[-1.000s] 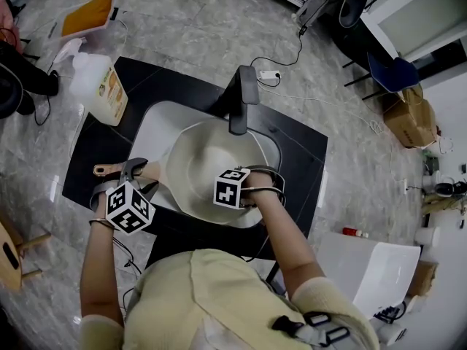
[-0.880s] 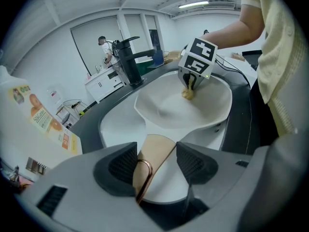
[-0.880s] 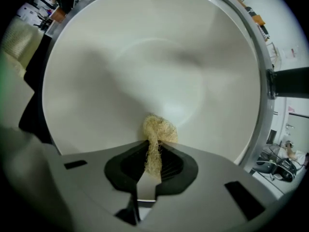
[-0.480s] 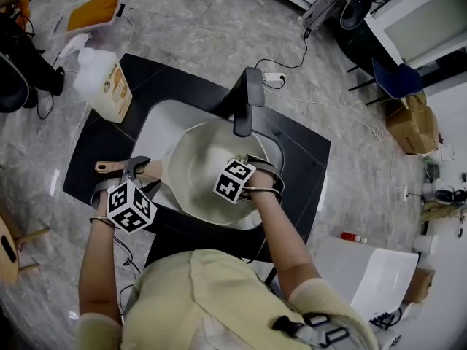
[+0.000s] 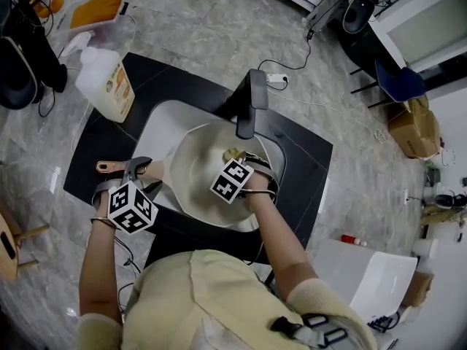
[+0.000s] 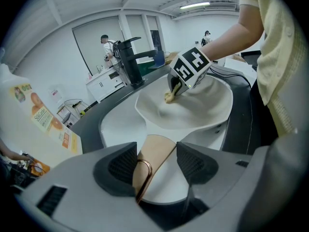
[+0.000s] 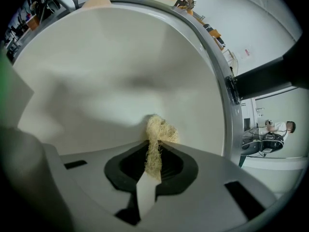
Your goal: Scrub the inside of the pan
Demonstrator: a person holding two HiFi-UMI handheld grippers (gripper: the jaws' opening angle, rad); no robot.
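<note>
A white pan (image 5: 197,173) lies tilted in the sink, its tan handle (image 5: 149,170) with a copper end pointing left. My left gripper (image 5: 139,172) is shut on that handle; in the left gripper view the handle (image 6: 154,151) and its copper ring sit between the pads of the left gripper (image 6: 154,164). My right gripper (image 5: 239,160) is inside the pan near the faucet, shut on a straw-coloured scrubber (image 5: 232,154). In the right gripper view the scrubber (image 7: 157,132) sticks out of the right gripper (image 7: 153,151) and presses on the pan's inner wall (image 7: 120,57).
A black faucet (image 5: 249,102) stands over the far side of the white sink (image 5: 155,126), set in a black counter (image 5: 95,162). A big detergent jug (image 5: 106,82) stands at the counter's far left corner. Cables and a power strip (image 5: 276,81) lie on the floor beyond.
My right gripper has slid the scrubber across the pan toward the faucet, and the scrubber now shows beyond the marker cube. The left gripper has kept still on the handle.
</note>
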